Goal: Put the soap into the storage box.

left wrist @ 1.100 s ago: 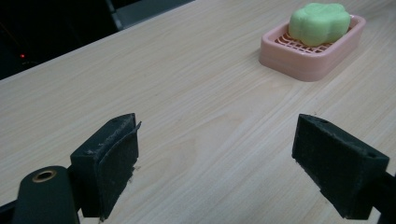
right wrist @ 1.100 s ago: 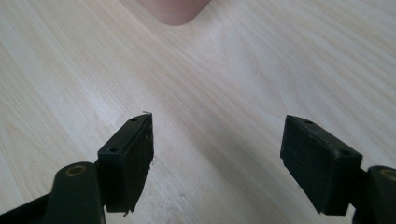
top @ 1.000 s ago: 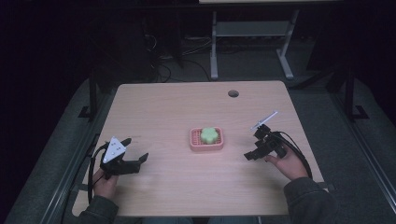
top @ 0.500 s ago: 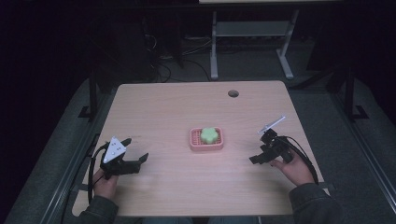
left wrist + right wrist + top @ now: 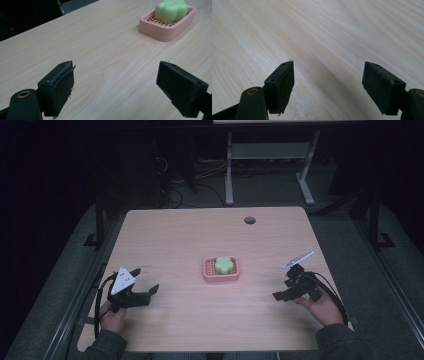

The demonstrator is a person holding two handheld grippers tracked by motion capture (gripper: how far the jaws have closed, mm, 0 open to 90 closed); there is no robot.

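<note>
The green soap (image 5: 225, 264) is seen lying in a pink dish (image 5: 220, 276) near the middle of the table (image 5: 200, 230). No gripper is touching it.

Nearest the camera, two hands are seen coming in from the bottom edge. The left gripper (image 5: 145, 294) is held in the left hand (image 5: 112, 316) at the near left of the table. A grey three-cornered plate is carried on top of it. Its jaws are spread wide apart, with nothing between them but bare wood. The right gripper (image 5: 281, 295) is held in the right hand (image 5: 322, 307) at the near right. Its jaws are also spread wide, and nothing is gripped. Both grippers are kept well apart from the dish, and nothing stands between them and it.

In the left gripper view, the soap (image 5: 171, 10) is shown as a soft, lumpy flower shape. The dish (image 5: 167, 30) is smooth, with rounded corners and thin slats under the soap. The jaw pads are black and a bit rough. The table top is pale wood with fine lines running along it.

Farther off, a small round hole (image 5: 249, 220) is seen near the far edge of the table. Past the table, a grey metal stand (image 5: 270, 165) and some cables are seen on a dark floor. That part is too dark to be made out well, and both sleeves are cut off at the bottom.
</note>
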